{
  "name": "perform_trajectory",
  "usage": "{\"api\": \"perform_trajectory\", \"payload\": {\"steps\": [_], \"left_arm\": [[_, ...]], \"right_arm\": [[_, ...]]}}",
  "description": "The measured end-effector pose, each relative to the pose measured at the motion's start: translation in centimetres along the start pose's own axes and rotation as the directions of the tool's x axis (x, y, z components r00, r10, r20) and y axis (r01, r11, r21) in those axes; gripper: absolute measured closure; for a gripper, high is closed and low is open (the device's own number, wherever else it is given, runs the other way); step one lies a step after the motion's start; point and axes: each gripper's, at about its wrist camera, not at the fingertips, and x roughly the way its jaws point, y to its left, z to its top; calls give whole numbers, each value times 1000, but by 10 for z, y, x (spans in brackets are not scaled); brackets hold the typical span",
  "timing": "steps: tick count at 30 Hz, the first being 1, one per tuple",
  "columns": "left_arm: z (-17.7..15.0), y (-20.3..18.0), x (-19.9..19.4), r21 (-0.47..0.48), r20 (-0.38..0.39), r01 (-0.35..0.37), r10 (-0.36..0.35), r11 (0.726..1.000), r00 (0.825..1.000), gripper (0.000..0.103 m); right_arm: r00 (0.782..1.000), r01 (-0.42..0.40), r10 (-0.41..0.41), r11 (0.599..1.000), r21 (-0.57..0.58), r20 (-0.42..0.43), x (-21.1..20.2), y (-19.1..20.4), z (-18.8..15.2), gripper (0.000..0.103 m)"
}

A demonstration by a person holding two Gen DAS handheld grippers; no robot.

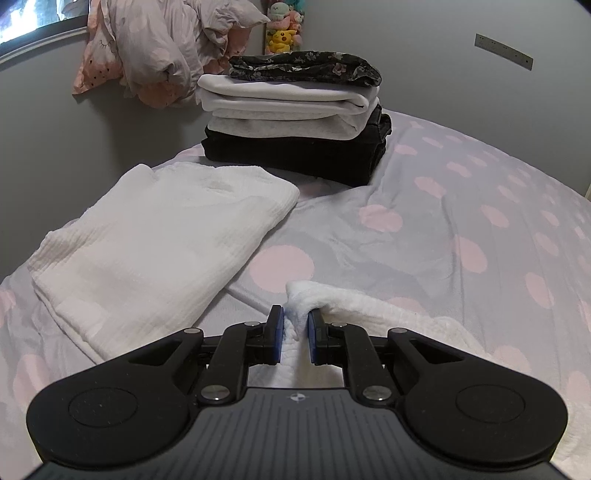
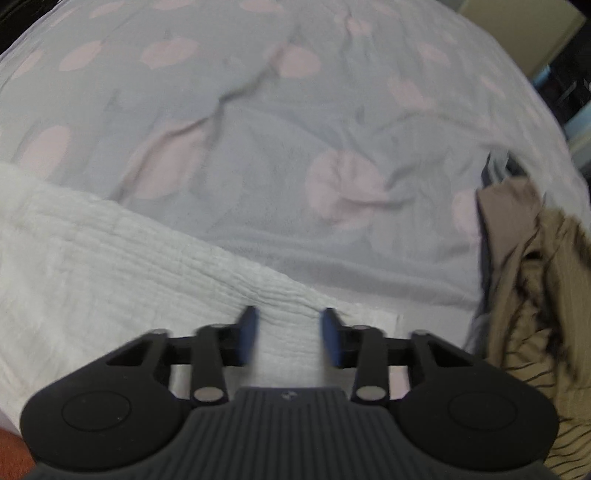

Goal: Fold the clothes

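My left gripper (image 1: 295,314) is shut on a raised fold of white crinkled cloth (image 1: 369,306), which bunches up between the blue pads and trails off to the right. A flat folded part of white crinkled cloth (image 1: 159,236) lies to the left on the bed; whether it is the same piece I cannot tell. In the blurred right wrist view, my right gripper (image 2: 290,314) points steeply down over the white cloth (image 2: 110,251) near its right corner (image 2: 384,317). Its jaws stand apart with the cloth lying flat beneath them, not pinched.
The bed wears a grey cover with pink dots (image 1: 461,203) (image 2: 277,129). A stack of folded clothes (image 1: 291,122) stands at the far side, with a bunched duvet (image 1: 166,48) and plush toys (image 1: 282,26) behind. An olive striped garment (image 2: 535,277) lies crumpled at the right.
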Motion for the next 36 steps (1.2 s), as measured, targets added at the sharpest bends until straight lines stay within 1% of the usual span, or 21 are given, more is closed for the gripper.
{"api": "perform_trajectory", "payload": {"steps": [1,4,6,8,11,14,15,16,19,22,25,27,28,30,32,33,34,35,36], "left_arm": [[0,0,-1,-4,0,1,-1,1000,1000,87],[3,-1,-10,3,9,8,-8,1000,1000,87],[6,-4,-21,23,15,18,-19,1000,1000,87],[9,-6,-32,42,21,29,-30,999,999,87],[15,-7,-43,101,10,56,-57,993,998,87],[18,-3,-59,165,-17,93,-91,982,996,87],[18,1,-65,188,-30,106,-102,976,994,87],[17,3,-71,210,-43,118,-111,971,993,87],[11,11,-83,287,-90,143,-122,947,988,87],[2,16,-93,364,-158,193,-143,911,977,87],[-6,17,-96,412,-217,249,-171,877,961,84],[-10,18,-97,442,-248,287,-192,850,950,80],[-11,17,-99,459,-256,301,-200,836,946,79],[-12,17,-103,491,-255,315,-211,813,944,77],[-13,15,-108,524,-257,336,-232,783,938,77],[-13,13,-111,538,-257,346,-241,769,936,75],[-13,13,-113,548,-255,348,-245,760,935,72],[-12,12,-114,558,-250,343,-242,755,938,67],[-11,11,-115,568,-245,338,-239,751,940,65]], "right_arm": [[1000,9,-9,1000,-2,15,-2,2,-1,99],[996,47,-45,999,-15,77,-17,5,-5,101],[989,59,-61,998,14,138,-39,-1,-6,102],[975,66,-77,996,56,210,-68,-10,-8,102],[944,82,-112,991,108,312,-116,-22,-16,102],[910,71,-124,987,146,394,-167,-32,-35,102],[904,72,-129,986,152,408,-179,-34,-43,102],[899,71,-131,985,155,419,-191,-35,-52,102],[893,60,-123,986,158,432,-219,-36,-88,102],[902,65,-125,986,157,413,-233,-34,-129,102],[922,54,-117,983,177,369,-237,-34,-168,102],[935,53,-117,980,194,334,-236,-35,-189,102],[943,52,-117,977,206,313,-234,-36,-199,102],[960,55,-114,972,228,254,-223,-38,-214,103],[972,82,-129,969,234,194,-211,-38,-223,103],[977,102,-142,967,232,162,-204,-38,-225,103],[980,98,-137,965,245,148,-200,-41,-228,103],[982,90,-128,962,259,136,-196,-45,-231,103],[982,80,-124,955,285,139,-195,-49,-232,103]]}}
